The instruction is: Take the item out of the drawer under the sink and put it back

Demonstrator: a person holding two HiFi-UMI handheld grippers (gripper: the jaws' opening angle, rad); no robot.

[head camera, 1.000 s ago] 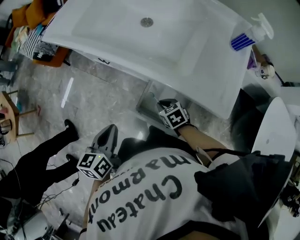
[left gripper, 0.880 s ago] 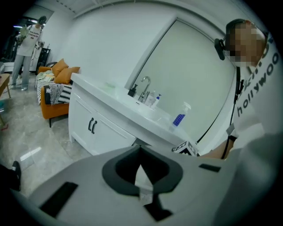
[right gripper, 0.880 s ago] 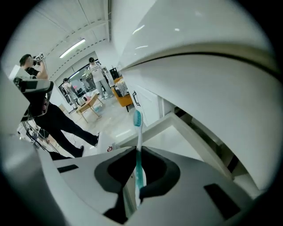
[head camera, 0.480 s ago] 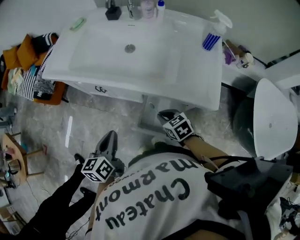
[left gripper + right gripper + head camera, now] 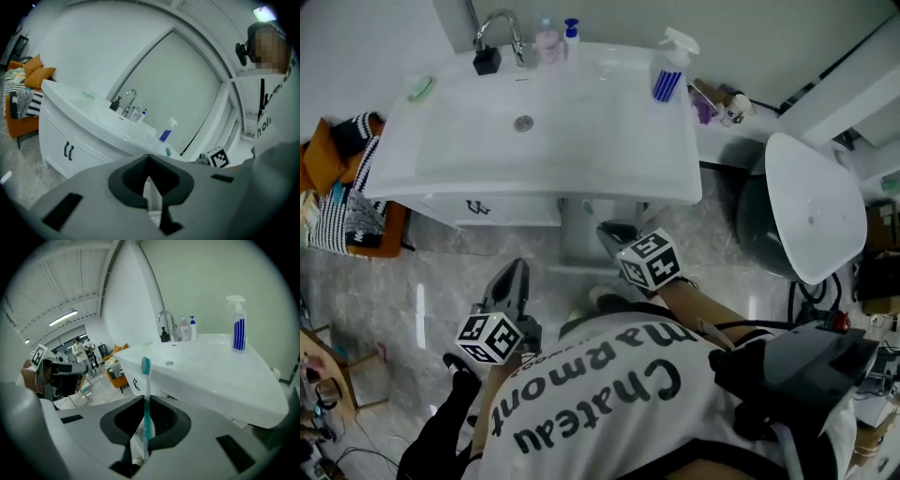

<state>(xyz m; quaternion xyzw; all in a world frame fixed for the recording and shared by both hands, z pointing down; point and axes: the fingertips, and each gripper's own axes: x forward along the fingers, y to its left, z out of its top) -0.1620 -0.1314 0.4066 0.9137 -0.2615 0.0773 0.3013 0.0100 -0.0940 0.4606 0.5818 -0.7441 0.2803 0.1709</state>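
A teal toothbrush (image 5: 146,376) stands upright between my right gripper's (image 5: 144,401) jaws, which are shut on its handle; something white shows below it in the jaws. In the head view this right gripper (image 5: 614,234) sits just below the front edge of the white sink (image 5: 441,159), by the open drawer (image 5: 577,234) under it, and the brush head (image 5: 587,205) pokes up. My left gripper (image 5: 511,286) hangs lower left over the floor. Its jaws meet at the tips with nothing in them (image 5: 149,159).
On the sink stand a blue-striped spray bottle (image 5: 668,66), a faucet (image 5: 497,28) and small bottles (image 5: 548,39). The cabinet's door handles (image 5: 478,207) are at the left. A white round lid (image 5: 811,202) is to the right, and orange cushions with striped cloth (image 5: 342,202) to the left.
Both grippers have risen, the right one more, carrying the toothbrush up from the drawer toward the sink's front edge. The head view has tilted up and takes in the whole sink.
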